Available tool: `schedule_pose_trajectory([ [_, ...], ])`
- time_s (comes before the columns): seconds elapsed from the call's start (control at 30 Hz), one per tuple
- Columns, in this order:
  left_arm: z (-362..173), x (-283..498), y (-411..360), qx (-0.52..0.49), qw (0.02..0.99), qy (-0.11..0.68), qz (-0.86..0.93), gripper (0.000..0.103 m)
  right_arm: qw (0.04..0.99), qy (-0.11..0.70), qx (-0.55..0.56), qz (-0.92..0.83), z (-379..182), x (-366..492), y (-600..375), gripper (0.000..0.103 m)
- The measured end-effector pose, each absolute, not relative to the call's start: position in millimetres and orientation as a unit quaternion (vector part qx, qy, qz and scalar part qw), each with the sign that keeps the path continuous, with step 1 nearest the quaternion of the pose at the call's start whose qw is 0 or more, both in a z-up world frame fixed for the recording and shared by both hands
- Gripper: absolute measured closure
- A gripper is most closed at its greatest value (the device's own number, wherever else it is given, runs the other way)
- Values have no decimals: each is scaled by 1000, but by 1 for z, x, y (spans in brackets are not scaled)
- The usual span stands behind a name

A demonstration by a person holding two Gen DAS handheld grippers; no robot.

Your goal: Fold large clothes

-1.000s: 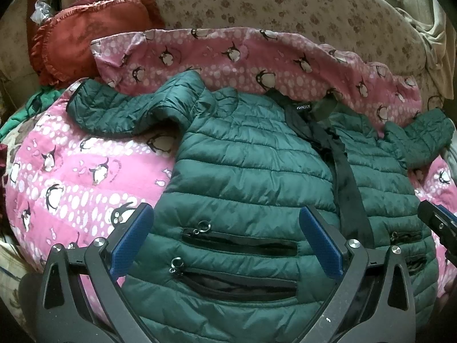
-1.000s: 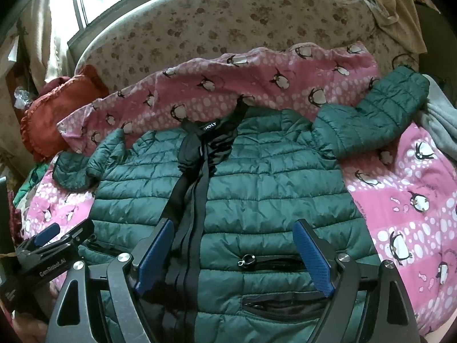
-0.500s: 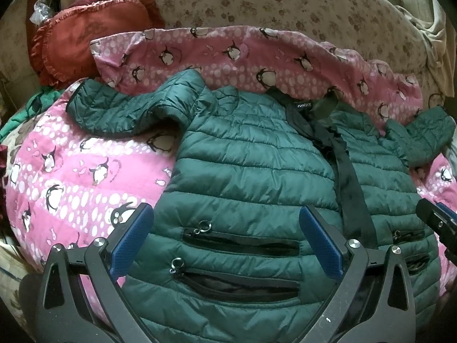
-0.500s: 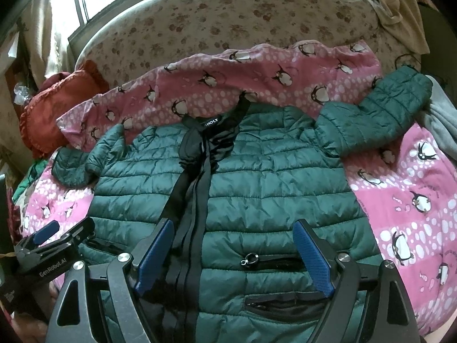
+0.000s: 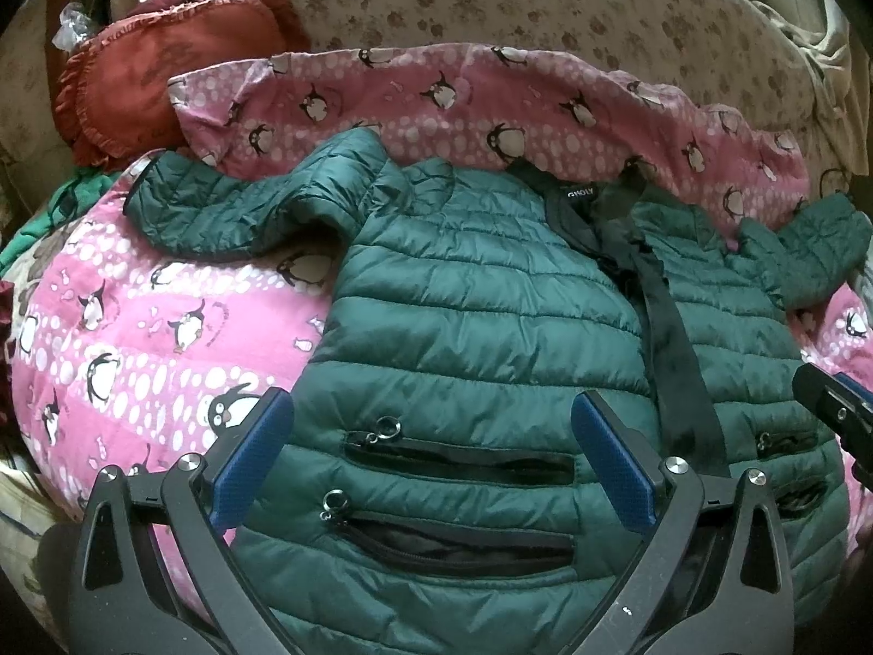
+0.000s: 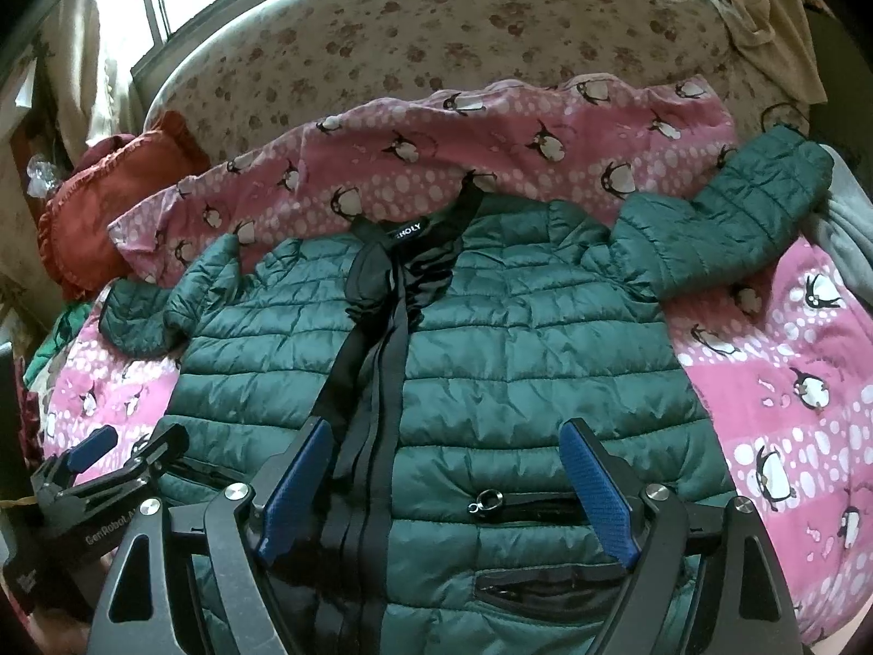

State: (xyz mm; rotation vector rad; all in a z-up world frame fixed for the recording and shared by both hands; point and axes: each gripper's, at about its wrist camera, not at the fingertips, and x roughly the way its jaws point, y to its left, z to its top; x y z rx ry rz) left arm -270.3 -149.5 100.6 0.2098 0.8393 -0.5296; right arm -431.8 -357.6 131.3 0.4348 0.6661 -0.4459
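A dark green quilted puffer jacket (image 5: 480,300) lies front-up and spread flat on a pink penguin-print blanket (image 5: 136,338), collar away from me, both sleeves out to the sides. It also fills the right wrist view (image 6: 518,349). My left gripper (image 5: 431,436) is open and empty, hovering over the jacket's left pocket zippers (image 5: 458,453). My right gripper (image 6: 447,469) is open and empty, over the lower front beside the black zipper placket (image 6: 376,382). The left gripper shows at the lower left of the right wrist view (image 6: 103,469).
A red ruffled cushion (image 5: 136,71) lies at the back left. A beige floral sofa back (image 6: 436,38) rises behind the blanket. Grey cloth (image 6: 840,240) lies at the right edge. Green fabric (image 5: 43,213) sits at the far left.
Both grippers have drifted slightly; the jacket sits a little lower in the right wrist view. Nothing was grasped or released.
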Motion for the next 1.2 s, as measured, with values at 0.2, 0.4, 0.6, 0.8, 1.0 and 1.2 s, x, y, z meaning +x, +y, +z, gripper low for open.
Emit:
schedule_pose_trajectory([
  [0.2, 100, -271, -149, 101, 875, 401, -253, 1, 898, 321, 211, -216, 131, -431, -358, 19],
  [0.4, 100, -272, -150, 102, 874, 402, -254, 1, 897, 325, 209, -216, 131, -428, -357, 19],
  [0.6, 100, -272, -150, 102, 874, 402, -254, 1, 895, 327, 210, -217, 131, -427, -357, 19],
  [0.8, 99, -272, -151, 103, 874, 402, -254, 1, 895, 332, 199, -221, 129, -424, -356, 19],
  [1.0, 99, -272, -152, 103, 874, 402, -253, 1, 893, 335, 201, -222, 128, -423, -357, 19],
  [1.2, 99, -272, -151, 105, 874, 401, -253, 1, 892, 337, 204, -222, 129, -422, -357, 19],
])
